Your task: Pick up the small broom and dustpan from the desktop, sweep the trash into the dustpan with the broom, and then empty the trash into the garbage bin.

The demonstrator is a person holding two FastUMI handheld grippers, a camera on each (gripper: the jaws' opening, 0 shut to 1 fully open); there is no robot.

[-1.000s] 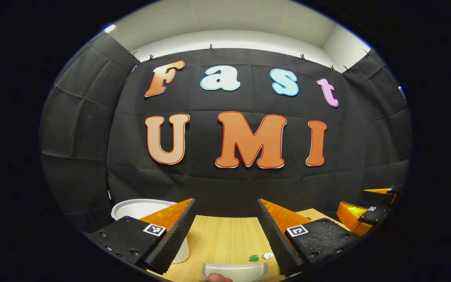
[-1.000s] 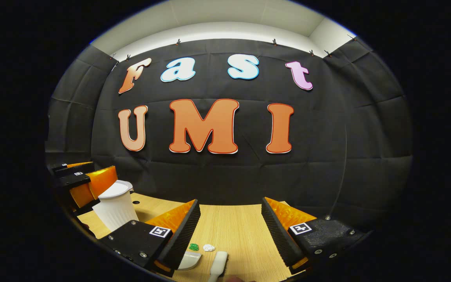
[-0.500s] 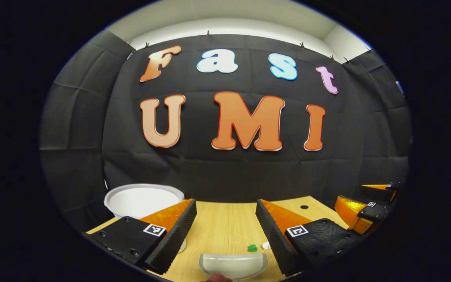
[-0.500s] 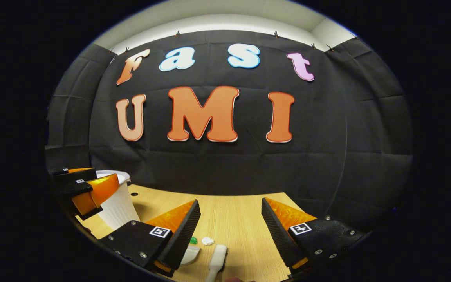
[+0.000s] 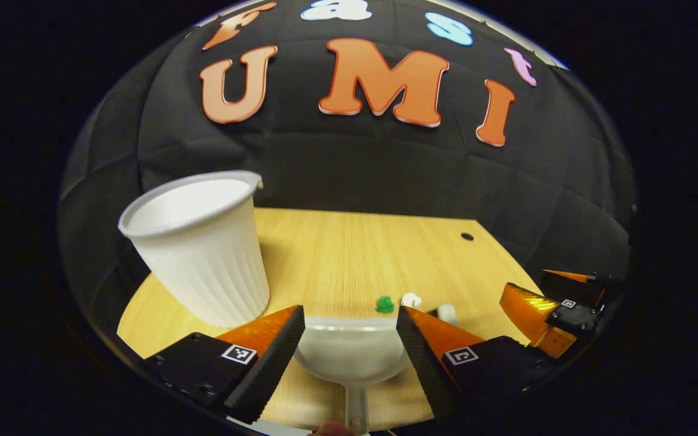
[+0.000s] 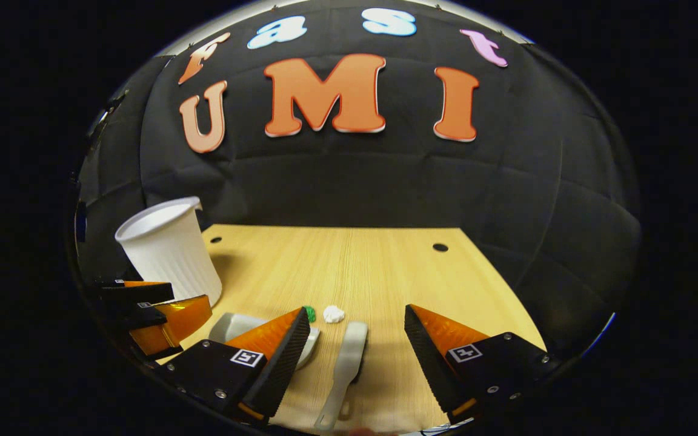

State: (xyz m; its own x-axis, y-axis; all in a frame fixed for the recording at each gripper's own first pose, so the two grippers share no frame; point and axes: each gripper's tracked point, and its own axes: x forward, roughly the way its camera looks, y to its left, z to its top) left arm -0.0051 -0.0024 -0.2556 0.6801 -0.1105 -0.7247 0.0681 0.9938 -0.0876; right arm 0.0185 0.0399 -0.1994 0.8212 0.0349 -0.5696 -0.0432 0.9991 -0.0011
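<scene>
A pale wooden desktop (image 6: 385, 266) runs back to a black cloth wall. At its left rear stands the largest item, a ribbed white garbage bin (image 5: 203, 248) shaped like a cup, upright and open-topped.

Next in size is the grey-white dustpan (image 5: 352, 357). In the left gripper view it lies flat, straight ahead of the left gripper (image 5: 349, 342), with its bowl between the two spread fingers and its thin handle running back toward the camera. The left gripper is released and grips nothing.

The small white broom (image 6: 346, 363) lies just right of the dustpan, close to touching it. In the right gripper view it sits ahead of the right gripper (image 6: 355, 345), inside the finger gap but nearer the left finger. Its long axis runs near to far, handle end closest. The right gripper is also spread wide and empty, and is the nearer one to the broom.

Smallest are the trash scraps, one green (image 5: 384, 304) and one white (image 5: 411, 299), side by side just beyond the dustpan's far lip.

Neither tool is picked up yet; each handle likely suits a straight descent.
</scene>
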